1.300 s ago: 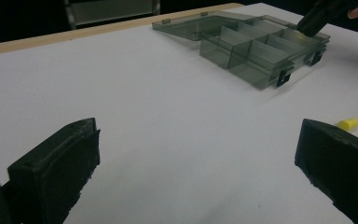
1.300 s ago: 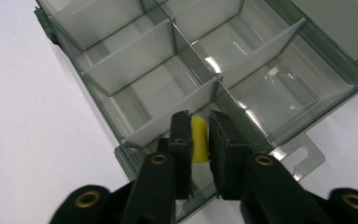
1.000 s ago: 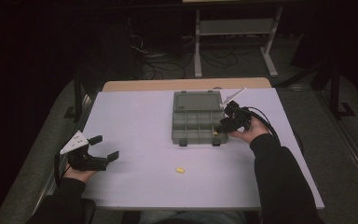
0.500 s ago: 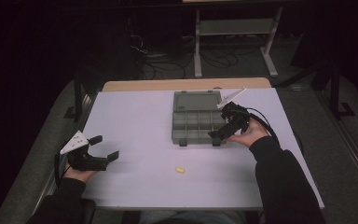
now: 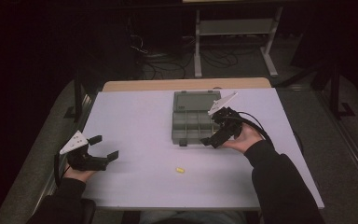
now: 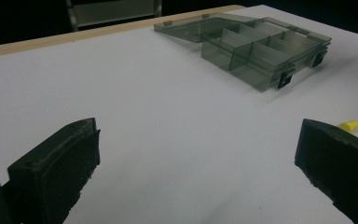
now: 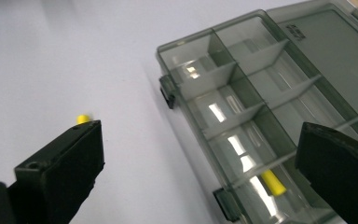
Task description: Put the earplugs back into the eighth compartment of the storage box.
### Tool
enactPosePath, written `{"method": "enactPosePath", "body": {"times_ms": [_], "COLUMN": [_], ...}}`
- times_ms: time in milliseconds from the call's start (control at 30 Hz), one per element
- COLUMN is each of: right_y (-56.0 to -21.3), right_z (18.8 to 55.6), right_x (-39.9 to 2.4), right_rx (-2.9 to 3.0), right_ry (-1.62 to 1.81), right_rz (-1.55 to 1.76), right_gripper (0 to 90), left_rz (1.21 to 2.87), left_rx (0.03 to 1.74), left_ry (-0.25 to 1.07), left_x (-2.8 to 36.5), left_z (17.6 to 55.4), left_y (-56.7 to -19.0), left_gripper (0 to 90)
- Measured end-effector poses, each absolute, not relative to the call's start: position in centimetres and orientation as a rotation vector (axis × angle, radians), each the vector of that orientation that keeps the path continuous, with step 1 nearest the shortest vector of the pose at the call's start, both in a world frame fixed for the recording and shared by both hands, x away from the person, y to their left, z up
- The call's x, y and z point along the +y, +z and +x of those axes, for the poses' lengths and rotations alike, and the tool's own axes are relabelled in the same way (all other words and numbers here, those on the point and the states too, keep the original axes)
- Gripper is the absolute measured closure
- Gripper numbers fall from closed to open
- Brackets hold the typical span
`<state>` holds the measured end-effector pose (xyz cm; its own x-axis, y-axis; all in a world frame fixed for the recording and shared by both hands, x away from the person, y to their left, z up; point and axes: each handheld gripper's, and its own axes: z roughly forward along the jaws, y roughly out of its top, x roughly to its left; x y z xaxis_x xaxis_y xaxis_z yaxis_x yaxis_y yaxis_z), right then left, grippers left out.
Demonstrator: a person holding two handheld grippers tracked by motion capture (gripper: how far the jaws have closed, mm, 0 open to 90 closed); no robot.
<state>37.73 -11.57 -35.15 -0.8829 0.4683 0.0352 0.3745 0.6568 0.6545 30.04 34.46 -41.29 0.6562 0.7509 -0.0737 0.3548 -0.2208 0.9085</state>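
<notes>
No text can be read. Small raised lettering is seen on the lid (image 7: 335, 51) of the box (image 7: 242, 116), but it is too blurred to be made out.

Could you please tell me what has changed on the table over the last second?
The right gripper has just opened its jaws at the organizer box and drawn back slightly toward the person; nothing sits between them, and a yellow piece lies in a near compartment. The left gripper, open, and the loose yellow piece on the table stayed put.
</notes>
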Motion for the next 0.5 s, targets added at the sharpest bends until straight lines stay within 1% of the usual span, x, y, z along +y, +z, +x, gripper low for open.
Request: {"method": "enactPosePath", "body": {"times_ms": [500], "right_y": [-35.3], "right_z": [36.2], "right_x": [-9.1], "right_rx": [2.778], "right_ry": [1.047], "right_rz": [0.585], "right_gripper": [0.7], "left_rz": [1.824], "left_rx": [0.881], "left_ry": [0.474], "left_x": [34.5], "left_z": [30.0], "left_y": [-41.3], "left_gripper": [0.0]}}
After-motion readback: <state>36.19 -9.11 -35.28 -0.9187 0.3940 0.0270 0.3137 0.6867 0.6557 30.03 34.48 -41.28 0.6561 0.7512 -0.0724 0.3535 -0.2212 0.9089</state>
